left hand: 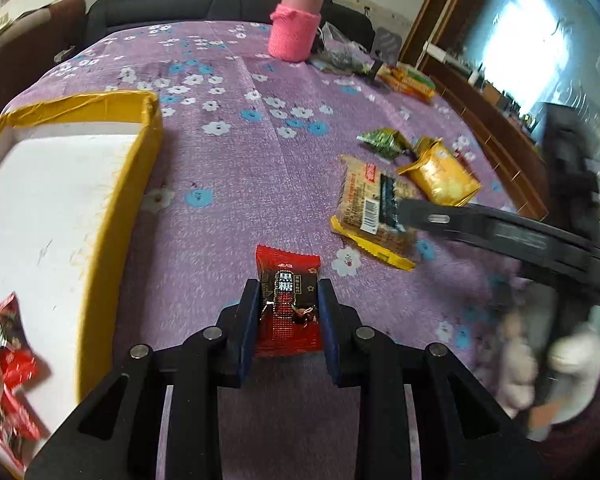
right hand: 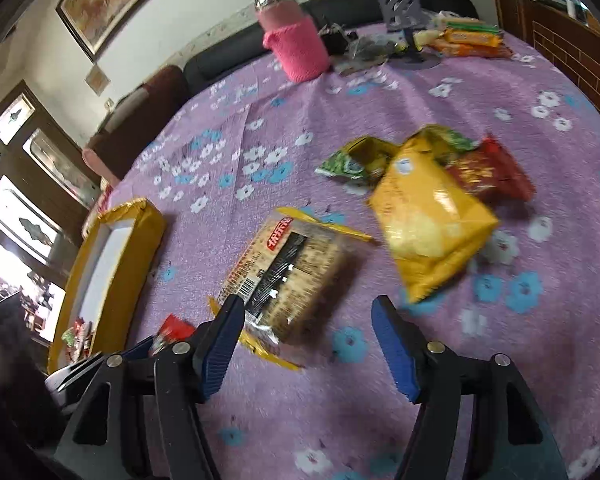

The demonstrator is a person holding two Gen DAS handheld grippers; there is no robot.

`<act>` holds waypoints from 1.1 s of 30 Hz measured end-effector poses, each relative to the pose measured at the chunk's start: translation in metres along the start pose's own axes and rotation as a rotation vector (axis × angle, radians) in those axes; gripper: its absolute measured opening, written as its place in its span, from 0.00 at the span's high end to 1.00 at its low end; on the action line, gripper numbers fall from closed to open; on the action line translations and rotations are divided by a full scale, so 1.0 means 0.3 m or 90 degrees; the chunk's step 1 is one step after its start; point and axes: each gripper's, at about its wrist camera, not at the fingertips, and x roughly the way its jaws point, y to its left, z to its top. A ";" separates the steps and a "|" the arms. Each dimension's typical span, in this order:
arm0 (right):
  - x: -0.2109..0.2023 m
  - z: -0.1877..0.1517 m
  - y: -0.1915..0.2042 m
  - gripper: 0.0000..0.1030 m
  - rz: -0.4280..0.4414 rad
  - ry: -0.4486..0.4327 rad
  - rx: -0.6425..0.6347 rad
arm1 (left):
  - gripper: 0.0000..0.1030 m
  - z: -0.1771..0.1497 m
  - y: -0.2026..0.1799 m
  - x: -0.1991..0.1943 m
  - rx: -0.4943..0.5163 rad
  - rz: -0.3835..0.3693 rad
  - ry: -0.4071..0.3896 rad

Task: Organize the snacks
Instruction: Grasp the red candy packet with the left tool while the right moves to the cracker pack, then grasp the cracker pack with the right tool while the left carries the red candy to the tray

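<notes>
My left gripper (left hand: 287, 294) is shut on a red and black candy packet (left hand: 288, 304), held just above the purple flowered cloth. A yellow-taped box (left hand: 112, 184) with a white inside lies to its left, with several red snack packets (left hand: 8, 344) in its near corner. My right gripper (right hand: 308, 316) is open and empty, its left finger over the edge of a clear brown cracker pack (right hand: 288, 272). A yellow chip bag (right hand: 428, 216), a green packet (right hand: 352, 160) and a red packet (right hand: 488, 172) lie beyond it. The right gripper also shows in the left wrist view (left hand: 412, 210), over the cracker pack (left hand: 364, 204).
A pink-sleeved bottle (left hand: 298, 20) stands at the table's far side, with a plastic bag (left hand: 340, 50) and more wrapped snacks (left hand: 410, 80) beside it. A grey stand (right hand: 404, 16) is at the far edge. A dark sofa (left hand: 180, 8) runs behind the table.
</notes>
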 end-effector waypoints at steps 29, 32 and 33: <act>-0.028 0.014 0.457 0.31 0.012 -0.045 -0.143 | 0.75 0.017 0.605 -0.325 -0.207 0.066 -0.119; 0.002 0.007 0.609 0.31 0.059 -0.016 -0.194 | 0.75 0.060 0.669 -0.279 -0.227 0.073 -0.095; 0.024 0.003 0.656 0.32 0.074 -0.002 -0.207 | 0.75 0.068 0.686 -0.261 -0.234 0.079 -0.085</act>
